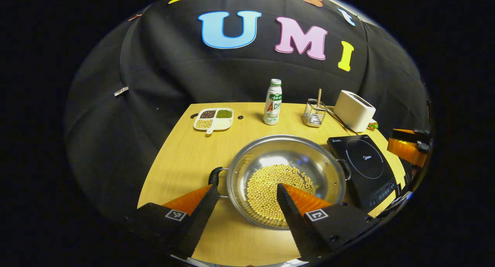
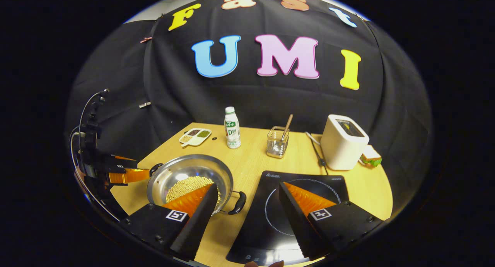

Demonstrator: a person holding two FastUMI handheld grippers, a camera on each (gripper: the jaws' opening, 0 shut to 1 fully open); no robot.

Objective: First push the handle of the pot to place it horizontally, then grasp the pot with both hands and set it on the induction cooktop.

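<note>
Pot (image 1: pixel 285 180) sits on the wooden table (image 1: pixel 185 154), just left of the induction cooktop (image 1: pixel 363 170) and not on it. It holds a layer of yellow beans (image 1: pixel 270 182). Two loop handles are visible: the left handle (image 1: pixel 215 175) toward the left gripper and the right handle (image 1: pixel 345 168) next to the cooktop edge. In the right gripper view the nearer handle (image 2: pixel 238 203) points toward the camera and the far one (image 2: pixel 154 168) toward the other gripper, so the handle line looks roughly across the table. Judgement: the push step may already be done, but I cannot confirm it.

Left gripper (image 1: pixel 244 189) — fingers apart, holding nothing. It hangs above the near-left rim of the pot; contact cannot be told.

Right gripper (image 2: pixel 246 189) — fingers apart, empty, hanging over the gap between pot and cooktop (image 2: pixel 309 182).

Left to do, as judged: close one gripper on each handle, lift level so the beans stay in, set the pot on the cooktop ring. Neither handle is gripped yet.

Writing: the bottle (image 1: pixel 273 103) carries a green and red label, letters too small to read with confidence. Cooktop has a small logo near its back corner — illegible. Square black-and-white markers sit on the gripper bodies.
</note>
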